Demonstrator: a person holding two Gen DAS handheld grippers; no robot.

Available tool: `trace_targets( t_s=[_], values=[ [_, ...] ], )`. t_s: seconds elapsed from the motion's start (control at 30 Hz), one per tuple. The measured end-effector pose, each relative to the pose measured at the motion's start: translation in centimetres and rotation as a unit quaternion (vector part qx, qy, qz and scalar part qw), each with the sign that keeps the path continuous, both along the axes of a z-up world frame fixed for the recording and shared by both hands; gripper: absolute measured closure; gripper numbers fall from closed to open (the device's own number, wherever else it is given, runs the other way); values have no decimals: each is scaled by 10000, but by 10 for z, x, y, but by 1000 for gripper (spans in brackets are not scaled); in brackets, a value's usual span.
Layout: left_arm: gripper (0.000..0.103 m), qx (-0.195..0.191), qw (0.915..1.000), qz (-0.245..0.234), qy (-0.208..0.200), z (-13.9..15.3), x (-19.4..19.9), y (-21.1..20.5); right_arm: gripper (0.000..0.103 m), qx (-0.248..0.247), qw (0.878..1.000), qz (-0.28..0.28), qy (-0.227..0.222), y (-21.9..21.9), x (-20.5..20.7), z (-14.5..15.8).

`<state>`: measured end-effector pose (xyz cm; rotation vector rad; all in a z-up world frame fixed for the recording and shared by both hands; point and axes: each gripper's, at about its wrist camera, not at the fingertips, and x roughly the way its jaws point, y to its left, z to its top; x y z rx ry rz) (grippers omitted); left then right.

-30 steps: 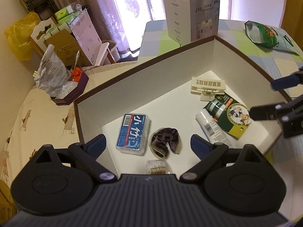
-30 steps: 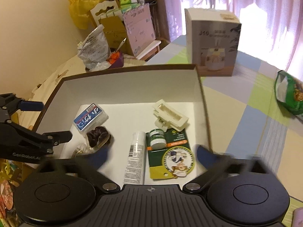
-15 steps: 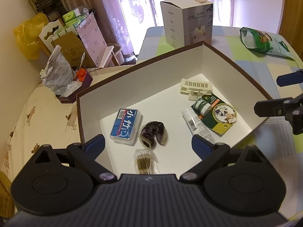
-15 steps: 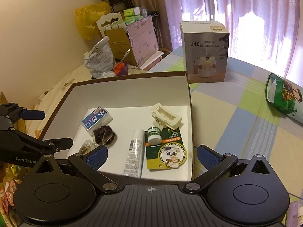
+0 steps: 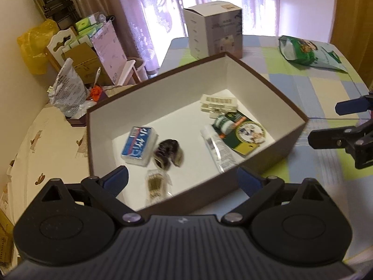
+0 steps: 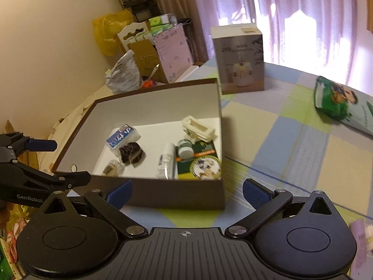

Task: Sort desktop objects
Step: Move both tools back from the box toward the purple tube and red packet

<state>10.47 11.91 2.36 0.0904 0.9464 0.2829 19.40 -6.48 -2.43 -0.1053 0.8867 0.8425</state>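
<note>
Left wrist view: brown box (image 5: pixel 275 107) on checked counter (image 5: pixel 310 88), white inside, holds all the small items.
Box contents: blue-label case (image 5: pixel 138 145), dark scrunchie (image 5: pixel 168 154), clear packet of pins (image 5: pixel 157 185), white tube (image 5: pixel 218 148), green card with small jar (image 5: pixel 242 131), cream clip (image 5: pixel 218 102).
Right wrist view: same box (image 6: pixel 163 194) just ahead of the fingers, near wall facing the camera.
Left gripper (image 5: pixel 181 179): jaws wide apart, holding nothing, hovering above near edge of box.
Right gripper (image 6: pixel 187 192): jaws wide apart, holding nothing, just outside near wall of box.
Outside box: tall white carton (image 5: pixel 213 30) at far side of counter, green snack bag (image 5: pixel 310 53) at far right, well apart from box.
Step in hand: likely between picks or near the end; small things already in box, no item in either gripper.
Progress: looks mostly done, judging by bare counter around the box.
Next move: if anything left, green bag the likeliest candidate; calls for right gripper to reach far right, close on bag edge.
Risk: bag floppy, may slip or sag; too big for the crowded box perhaps.
Unclear: pale object at bottom right corner of right wrist view, too blurred to name.
</note>
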Motion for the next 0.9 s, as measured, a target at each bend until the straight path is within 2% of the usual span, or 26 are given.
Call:
trace_targets(
  t_s=[0.5, 0.9],
  values=[
    [5, -265, 9960, -797, 311, -32, -1, -79, 0, -322, 9960, -824, 147, -96, -24, -19],
    [5, -349, 9853, -1576, 566, -55, 19, -139, 0, -614, 9802, -1809, 522, -182, -44, -42]
  ],
)
